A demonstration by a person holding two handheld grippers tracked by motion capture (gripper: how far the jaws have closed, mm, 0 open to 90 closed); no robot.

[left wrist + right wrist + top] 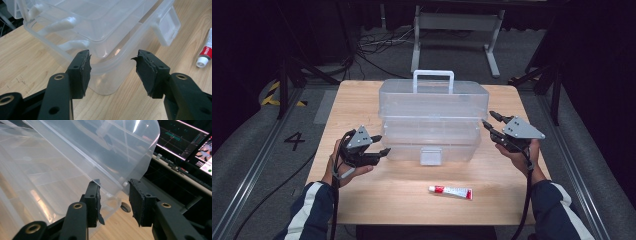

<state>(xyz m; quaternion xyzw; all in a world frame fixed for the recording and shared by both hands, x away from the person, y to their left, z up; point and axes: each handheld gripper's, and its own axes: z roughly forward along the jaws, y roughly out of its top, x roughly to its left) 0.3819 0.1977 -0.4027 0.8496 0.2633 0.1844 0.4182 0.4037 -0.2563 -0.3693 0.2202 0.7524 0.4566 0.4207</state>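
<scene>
High view: a clear plastic storage box with a white carrying handle (433, 122) stands in the middle of a light wooden table (362, 195), its front latch (431, 156) facing the person. Its lid looks lifted or tilted up at the right end, though from above this is hard to judge; the right gripper view shows the clear lid edge (140, 165) angled above the body of the box.

At the box's left end, the left gripper (379, 144) is held level and pointed at the lower front corner. In the left gripper view its jaws stand about half open, one to each side of that rounded corner (110, 82), with a gap on both sides and nothing held.

At the box's right end, the right gripper (490, 119) points at the upper side. Its jaws are partly open, and the thin lid edge and a small white hinge pin (125, 184) sit just in front of the gap between them. The pads do not appear to press on the plastic.

Nearer the person than both grippers, between them, a small white tube with red bands (450, 191) lies flat on the table, apart from the box.

My reading is that opening the box has begun but is unfinished, and the tube is not yet touched.
</scene>
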